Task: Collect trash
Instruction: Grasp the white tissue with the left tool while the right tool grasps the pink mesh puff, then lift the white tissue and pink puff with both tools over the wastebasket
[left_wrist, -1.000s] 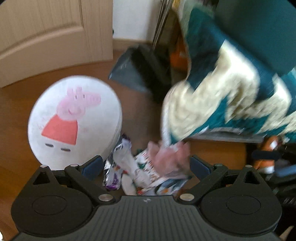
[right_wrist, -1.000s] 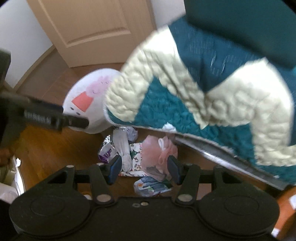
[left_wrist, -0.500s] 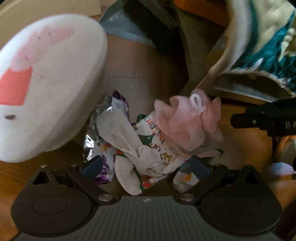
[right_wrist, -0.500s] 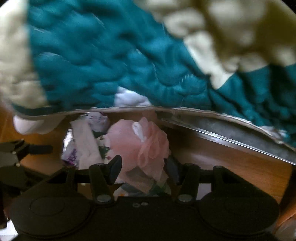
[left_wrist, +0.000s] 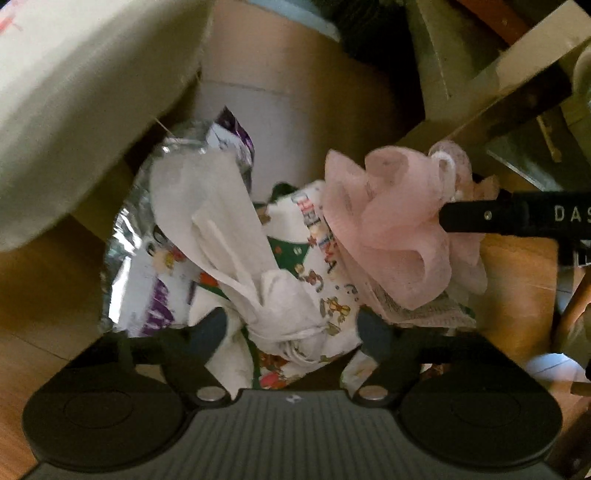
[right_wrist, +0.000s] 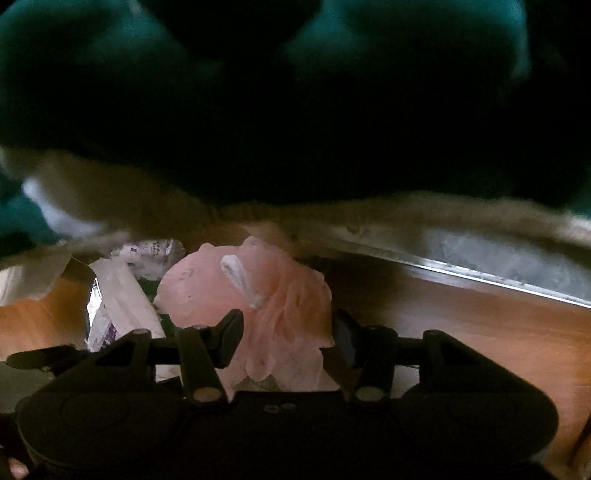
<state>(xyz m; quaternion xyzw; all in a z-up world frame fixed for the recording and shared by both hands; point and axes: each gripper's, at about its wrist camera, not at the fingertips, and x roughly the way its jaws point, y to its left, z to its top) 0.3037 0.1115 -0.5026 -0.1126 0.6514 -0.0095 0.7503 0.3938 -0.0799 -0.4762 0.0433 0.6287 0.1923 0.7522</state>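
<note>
A heap of trash lies on the wooden floor: a crumpled white tissue (left_wrist: 229, 229), a printed paper wrapper (left_wrist: 332, 295), a silver and purple foil wrapper (left_wrist: 147, 280) and a pink mesh bath puff (left_wrist: 391, 236). My left gripper (left_wrist: 290, 332) points down into the heap. Its jaws are closing, with the knotted end of the tissue and the printed wrapper between them. My right gripper (right_wrist: 286, 332) straddles the pink puff (right_wrist: 266, 288). Its jaws are closing too, and the puff fills the gap between them. Part of the right gripper's black body (left_wrist: 517, 218) shows beside the puff.
A white round cushion (left_wrist: 74, 92) looms close on the left of the heap. A teal and cream quilt (right_wrist: 221, 92) hangs low over the right gripper, above a metal bed rail (right_wrist: 498, 266). Wooden floor (right_wrist: 480, 332) lies to the right.
Both grippers have come down onto the trash heap, which now fills the views. The left jaws have narrowed around the tissue. The quilt now darkens the right view's top.
</note>
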